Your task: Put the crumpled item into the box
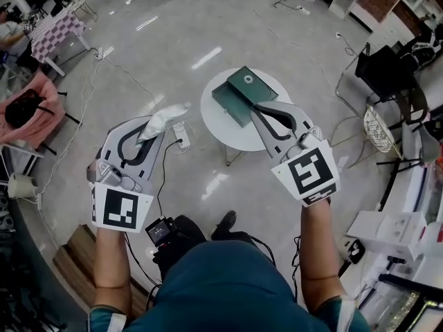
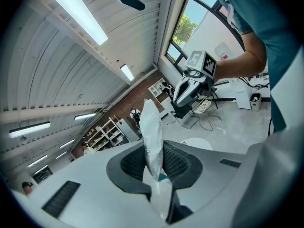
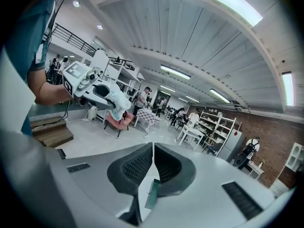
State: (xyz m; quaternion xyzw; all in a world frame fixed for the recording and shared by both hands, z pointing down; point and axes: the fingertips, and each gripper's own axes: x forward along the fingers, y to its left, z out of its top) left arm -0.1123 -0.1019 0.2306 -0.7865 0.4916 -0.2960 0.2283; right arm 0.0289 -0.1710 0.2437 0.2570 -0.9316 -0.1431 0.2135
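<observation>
Left gripper (image 1: 154, 124): my jaws clamp the item (image 1: 165, 118) lengthwise; box (image 1: 242, 92) lies ahead-right on the counter (image 1: 220, 126), nearer my right gripper (image 1: 261, 109), jaws together, empty.

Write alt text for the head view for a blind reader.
Seen from above, the left hand-held gripper clamps a crumpled white item, while the shut, empty right hand-held gripper points at a green box on a round white table.
</observation>
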